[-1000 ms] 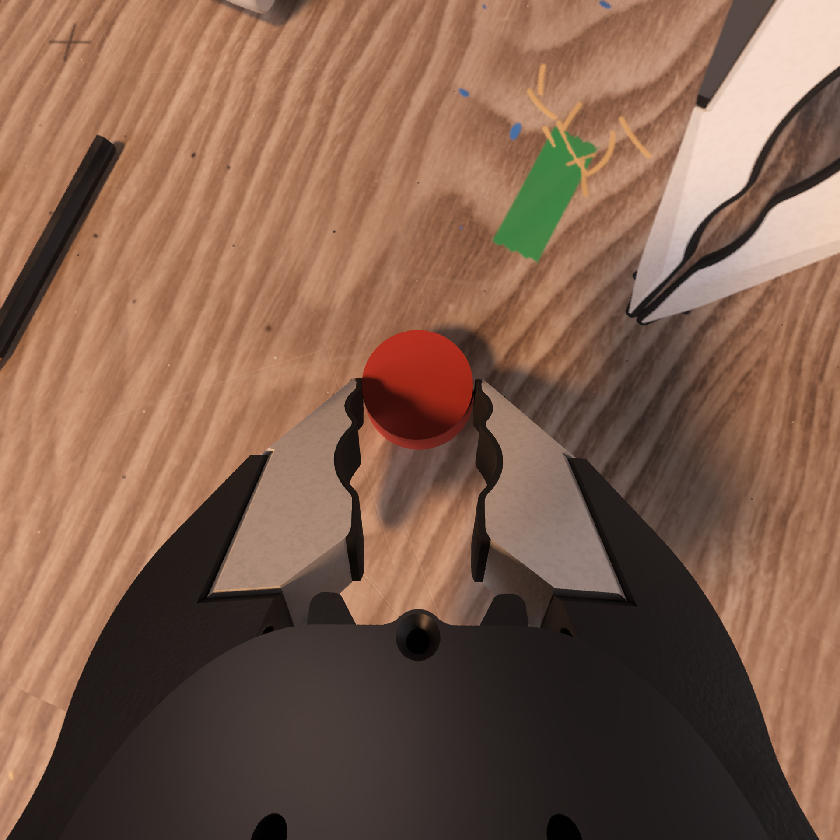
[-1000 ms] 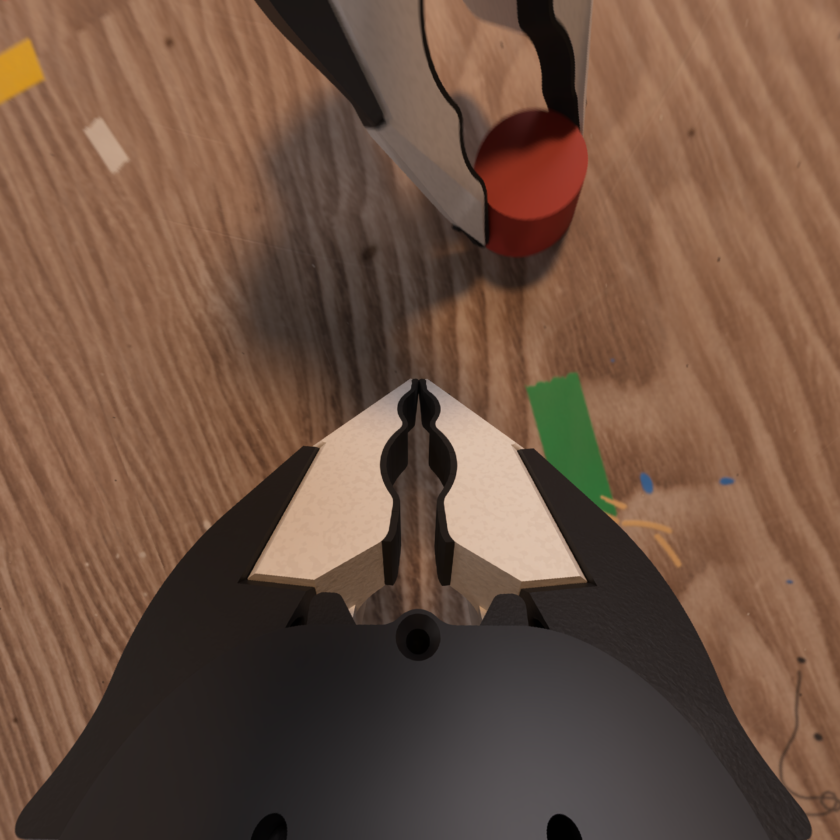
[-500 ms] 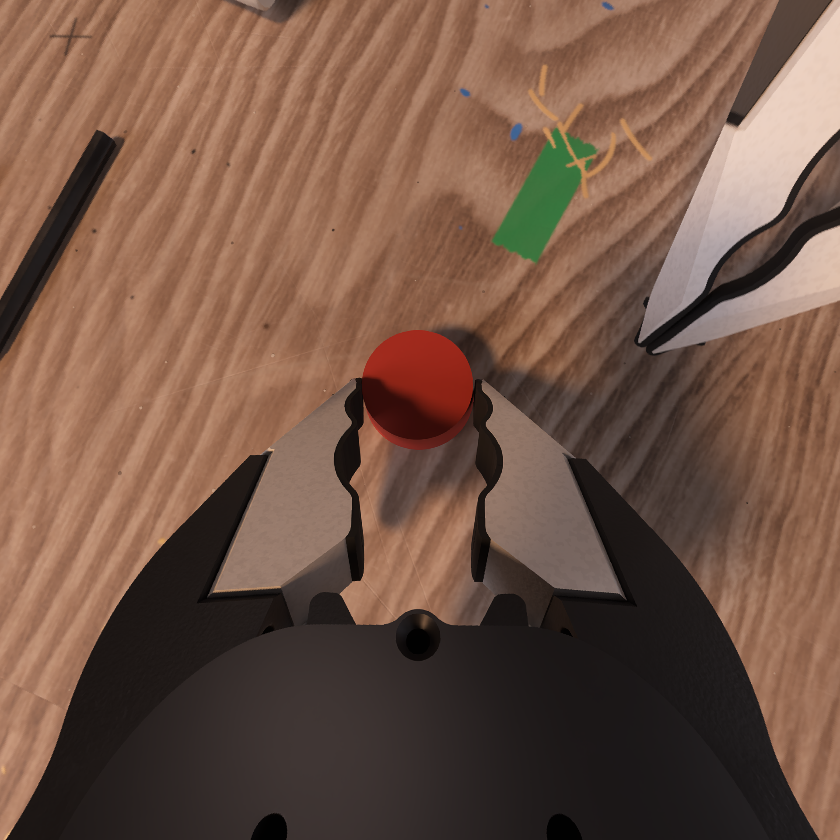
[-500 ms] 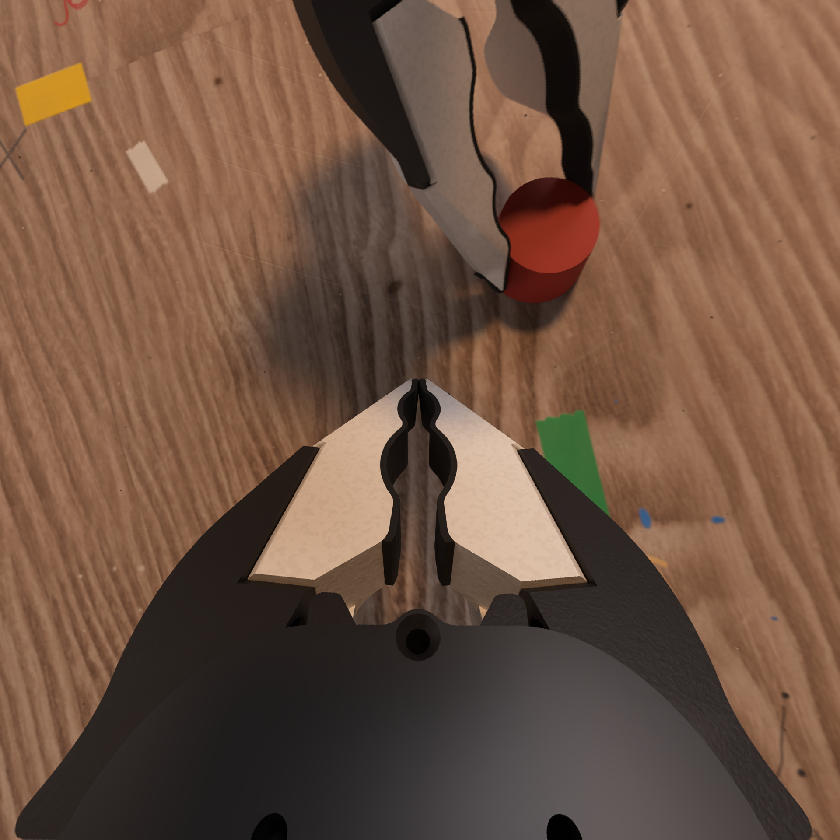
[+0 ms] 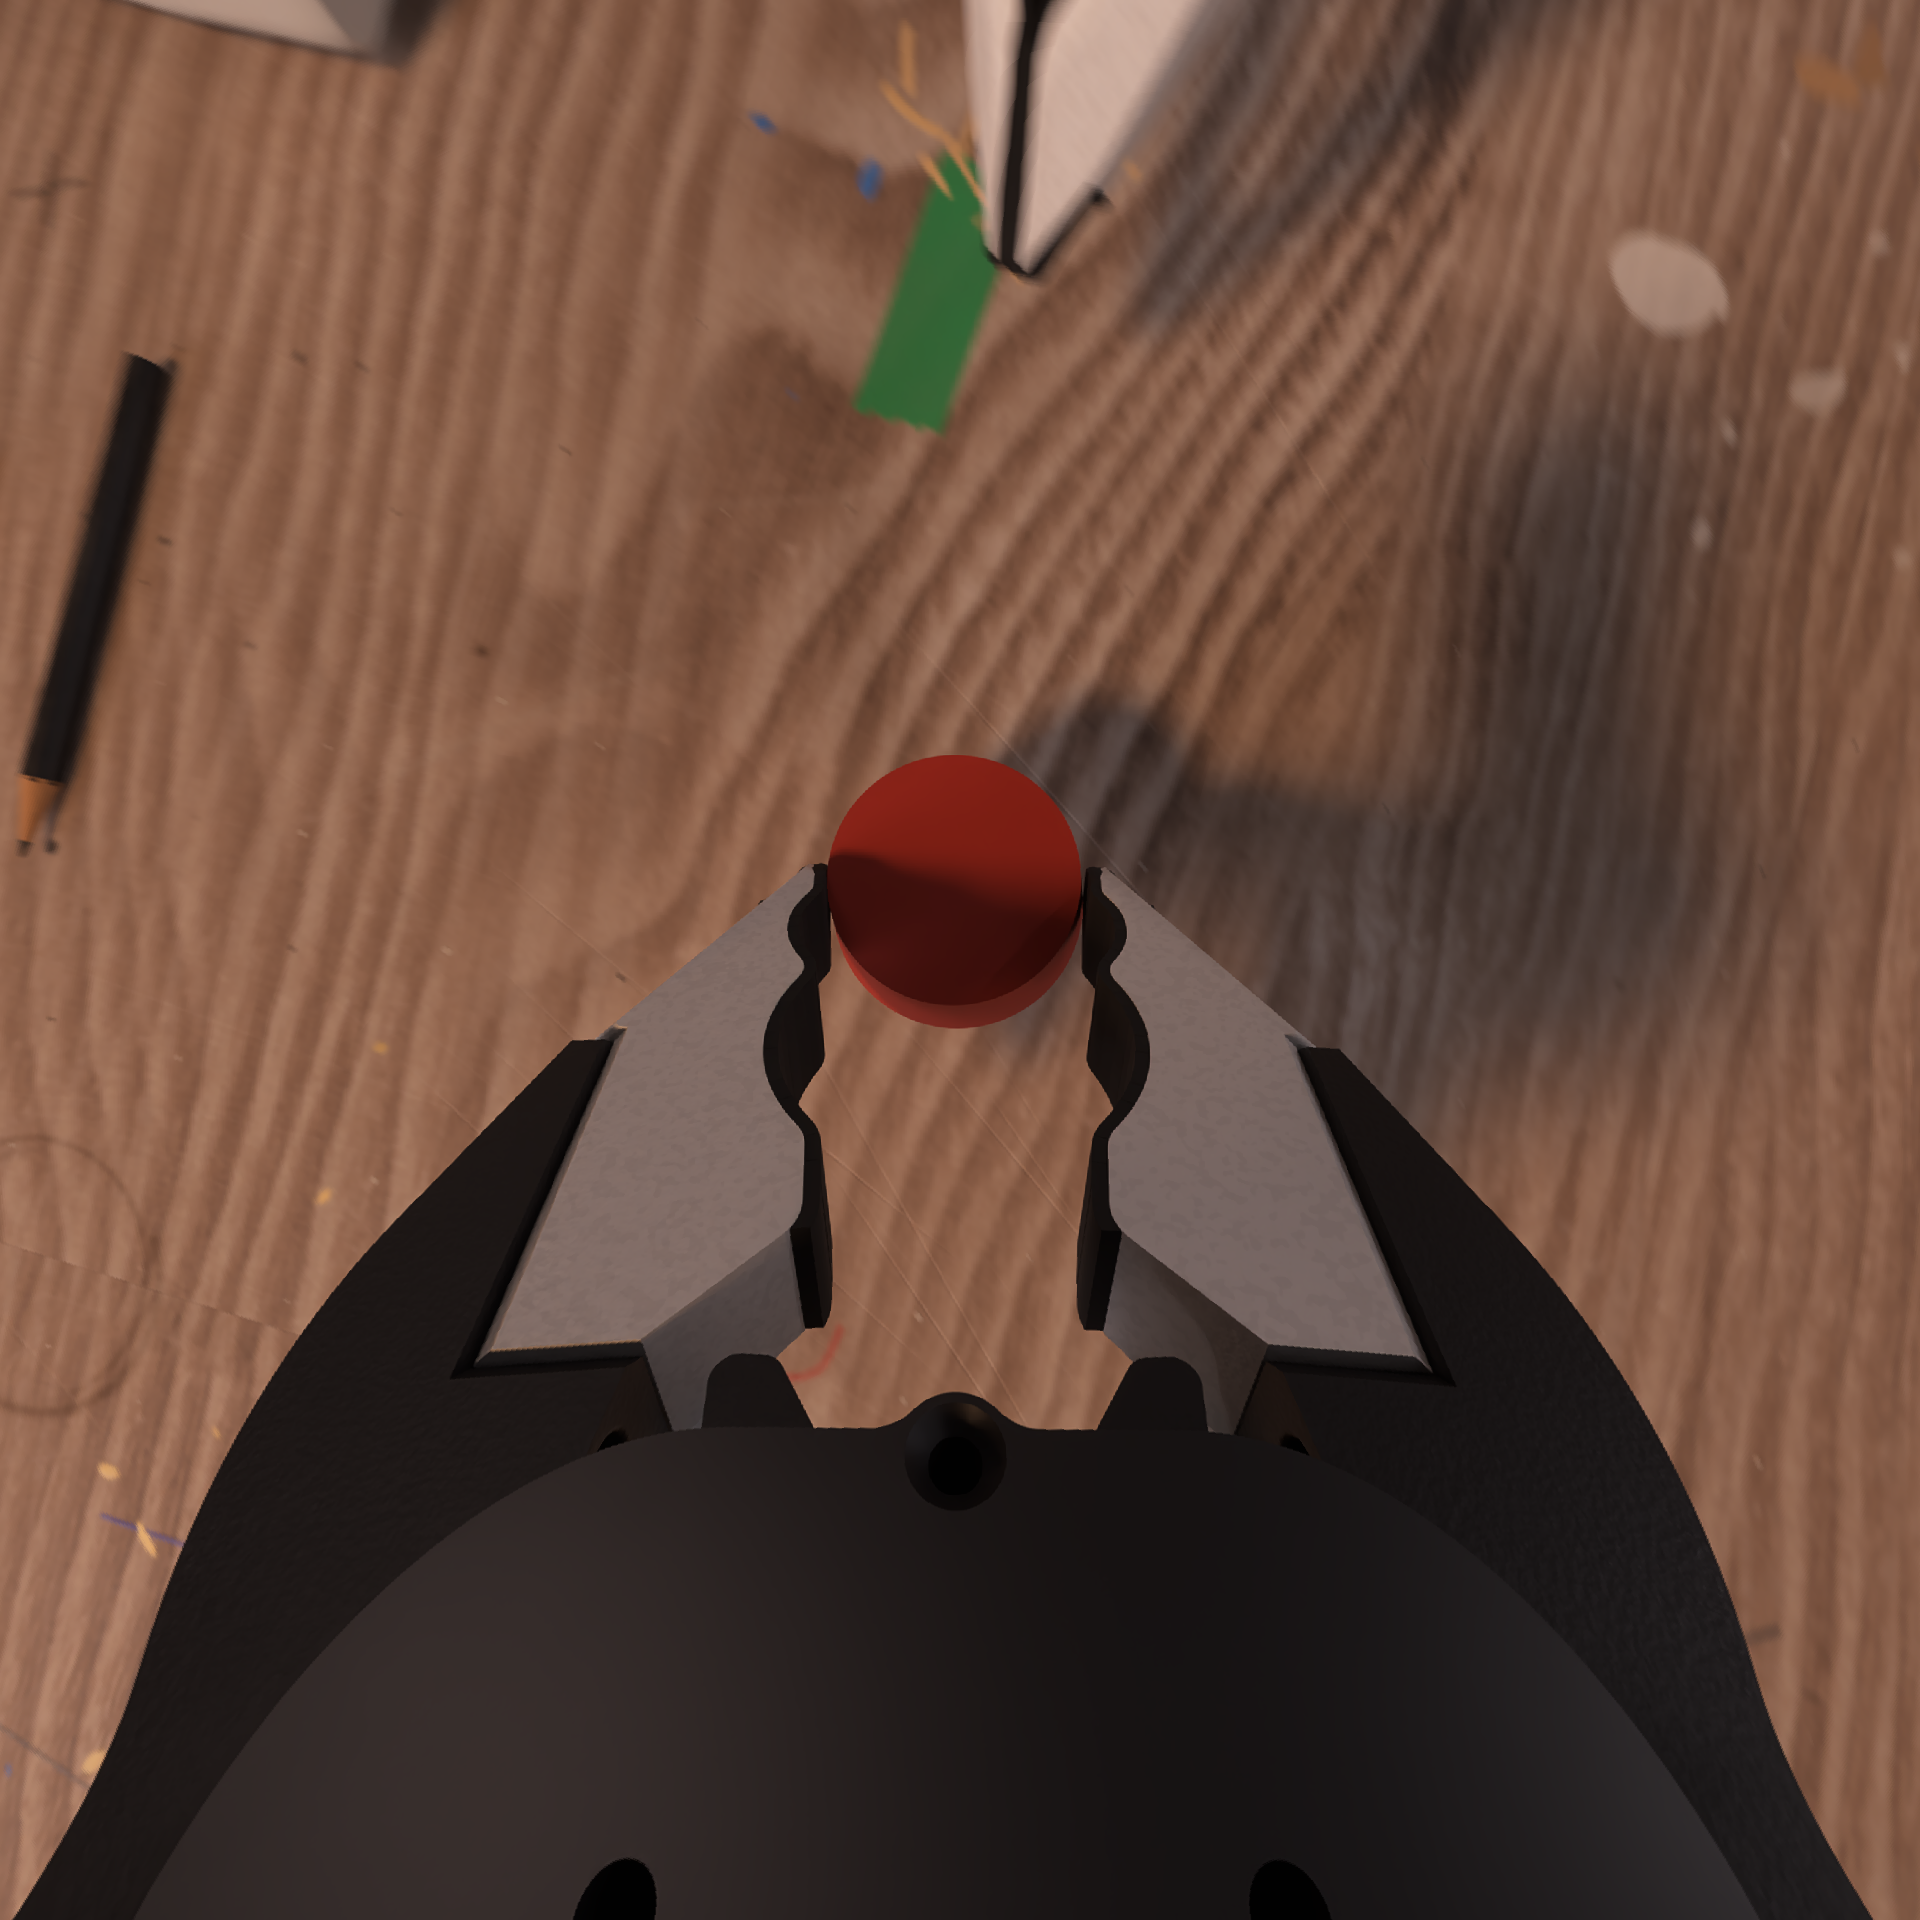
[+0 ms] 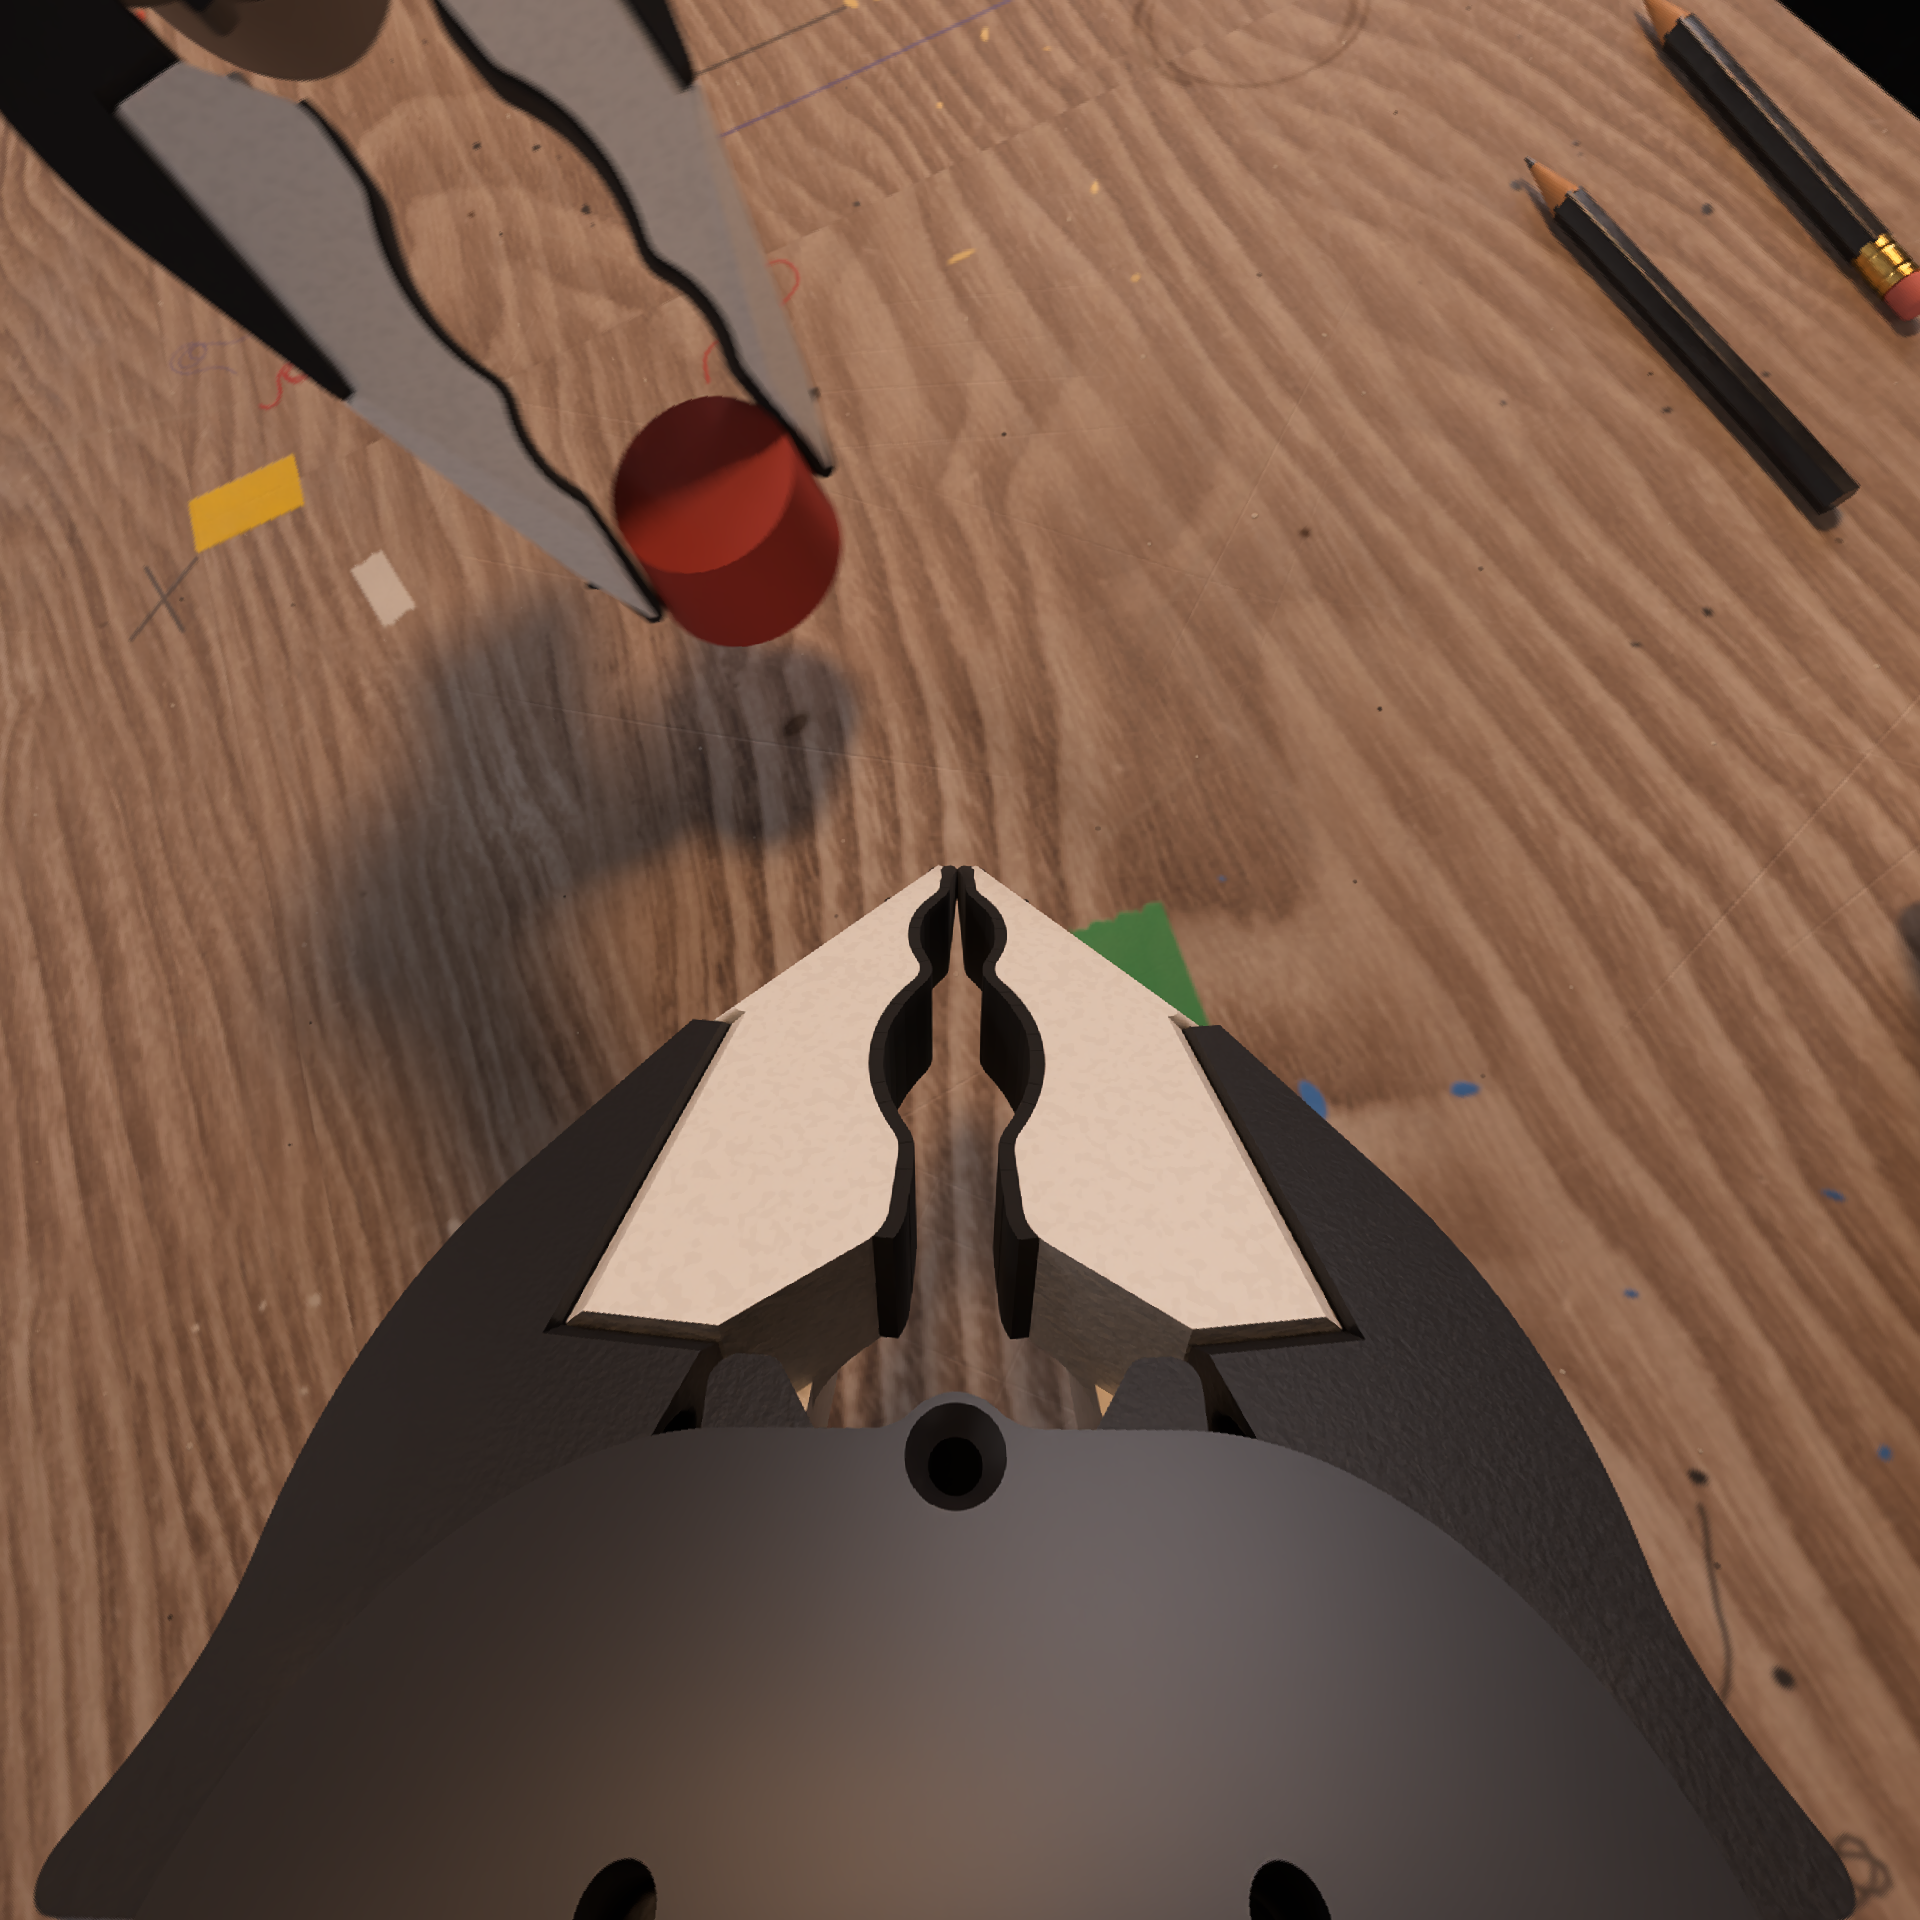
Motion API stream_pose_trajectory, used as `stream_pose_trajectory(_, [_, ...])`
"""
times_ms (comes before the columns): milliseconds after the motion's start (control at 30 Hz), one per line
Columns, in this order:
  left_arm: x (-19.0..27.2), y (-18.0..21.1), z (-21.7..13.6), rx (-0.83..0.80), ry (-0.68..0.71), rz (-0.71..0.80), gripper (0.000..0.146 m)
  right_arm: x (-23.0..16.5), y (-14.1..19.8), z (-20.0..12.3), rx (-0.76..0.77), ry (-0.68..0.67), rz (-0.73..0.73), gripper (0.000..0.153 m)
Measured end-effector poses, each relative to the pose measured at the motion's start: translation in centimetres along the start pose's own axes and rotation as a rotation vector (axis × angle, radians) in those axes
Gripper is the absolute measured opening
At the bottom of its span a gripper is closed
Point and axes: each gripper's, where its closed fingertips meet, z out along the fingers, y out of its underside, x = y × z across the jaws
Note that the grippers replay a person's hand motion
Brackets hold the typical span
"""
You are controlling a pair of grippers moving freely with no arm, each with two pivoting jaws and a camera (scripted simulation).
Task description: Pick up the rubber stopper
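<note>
The rubber stopper (image 5: 954, 831) is a short red cylinder. My left gripper (image 5: 954, 875) is shut on it, one fingertip on each side. The right wrist view shows the stopper (image 6: 727, 520) held clear above the wooden table, with its shadow lying apart on the wood below. The left gripper (image 6: 732, 532) reaches in from the upper left of that view. My right gripper (image 6: 956, 873) is shut and empty, above the table. Its tip (image 5: 1023, 255) shows at the top of the left wrist view, well away from the stopper.
A black pencil (image 5: 88, 603) lies at the left. Two black pencils (image 6: 1694, 332) lie at the upper right of the right wrist view. A green tape strip (image 5: 925, 312), a yellow tape piece (image 6: 246, 501) and a white block's corner (image 5: 270, 16) are on the table.
The left gripper has risen with the stopper, so the table looks farther off and the shadow has parted from the stopper. The right gripper has drawn back and turned, still shut.
</note>
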Motion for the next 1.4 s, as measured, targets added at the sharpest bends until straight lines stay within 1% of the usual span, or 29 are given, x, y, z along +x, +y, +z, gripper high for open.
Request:
stream_pose_trajectory(67, [1.2,1.1,-0.2,-0.028,0.012,0.022,0.049,-0.1,0.1,0.1,-0.007,-0.004,-0.008,0.0])
stream_pose_trajectory(167, [3.2,1.5,-0.6,-0.003,0.069,0.013,0.049,-0.7,0.1,0.3,-0.01,-0.029,-0.031,0.0])
stream_pose_trajectory(367, [7.1,3.4,-0.2,-0.094,0.158,0.087,0.049,-1.1,0.6,0.8,-0.038,-0.051,-0.052,0.0])
stream_pose_trajectory(400, [7.3,3.6,0.0,-0.109,0.157,0.091,0.049,-1.2,0.6,0.8,-0.036,-0.054,-0.055,0.0])
stream_pose_trajectory(533, [7.8,3.7,0.2,-0.069,0.188,0.049,0.049,-1.5,0.5,0.8,-0.031,-0.071,-0.061,0.0])
stream_pose_trajectory(700, [7.7,3.5,0.3,-0.02,0.172,0.008,0.049,-1.6,0.4,0.7,-0.026,-0.079,-0.058,0.0])
stream_pose_trajectory(933, [6.9,3.4,-0.1,0.035,0.079,-0.021,0.049,-2.4,-0.2,0.4,0.021,-0.144,-0.035,0.0])
stream_pose_trajectory(1033, [6.1,3.0,-0.7,0.062,-0.005,-0.013,0.049,-3.4,-0.5,0.5,0.041,-0.226,0.026,0.009])
stream_pose_trajectory(1133, [5.3,1.8,-1.2,0.111,-0.096,0.003,0.049,-4.5,-0.5,0.8,0.046,-0.332,0.107,0.017])
stream_pose_trajectory(1233, [4.9,0.6,-1.5,0.147,-0.151,0.02,0.049,-5.2,-0.2,1.4,0.022,-0.376,0.152,0.02])
stream_pose_trajectory(1400, [4.4,-0.9,-1.7,0.185,-0.227,0.048,0.049,-6.6,-0.3,1.6,0.021,-0.502,0.233,0.028])
